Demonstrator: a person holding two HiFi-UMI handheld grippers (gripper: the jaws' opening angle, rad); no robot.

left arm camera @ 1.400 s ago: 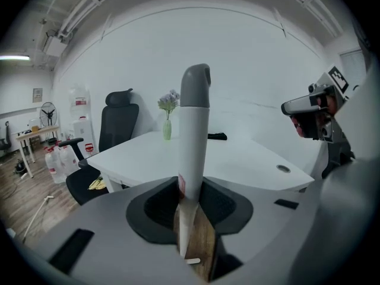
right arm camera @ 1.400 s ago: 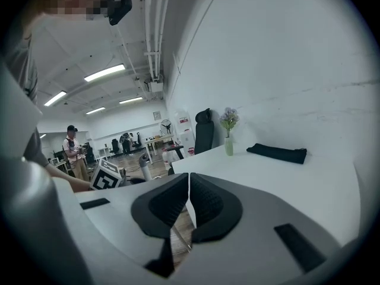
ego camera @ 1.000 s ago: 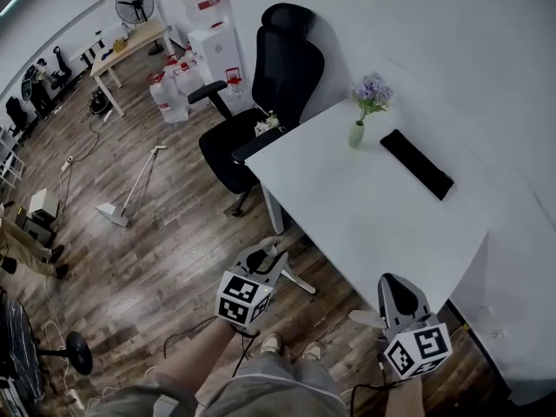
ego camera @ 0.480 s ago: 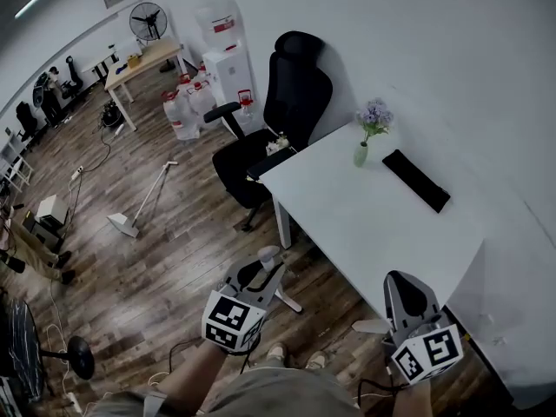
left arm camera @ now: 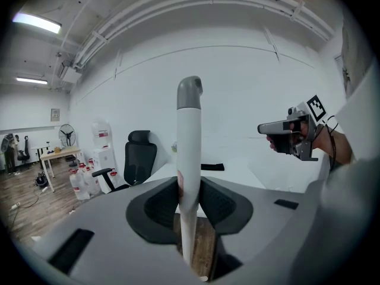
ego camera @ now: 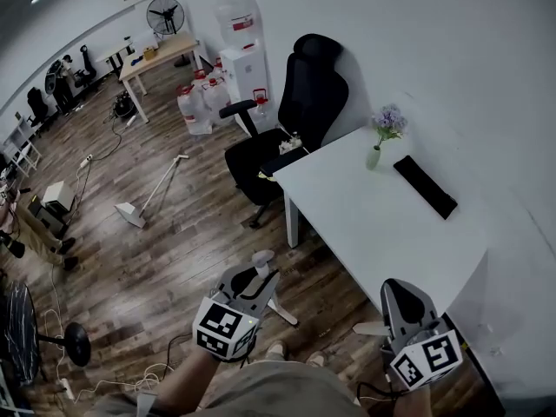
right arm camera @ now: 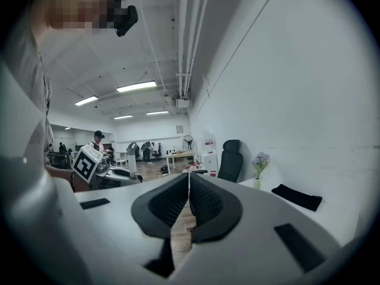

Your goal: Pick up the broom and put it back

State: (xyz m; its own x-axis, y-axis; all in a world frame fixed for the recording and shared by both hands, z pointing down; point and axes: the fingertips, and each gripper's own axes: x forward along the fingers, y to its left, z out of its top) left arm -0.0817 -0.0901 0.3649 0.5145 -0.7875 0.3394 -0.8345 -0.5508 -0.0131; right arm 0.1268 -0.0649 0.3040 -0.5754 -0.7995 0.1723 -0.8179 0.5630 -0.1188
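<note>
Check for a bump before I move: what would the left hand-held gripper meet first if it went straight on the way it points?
Probably the white table. The left hand-held gripper, shut on a white pole, aims toward its near corner, though depth is unclear.

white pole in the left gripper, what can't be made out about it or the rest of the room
The white pole: its lower end, in the left gripper view, is hidden behind the body of the left gripper, so no broom head shows.
The long-handled tool on the floor: in the head view, too small to tell broom from mop.
The black flat item: in the head view, too small to name.
</note>
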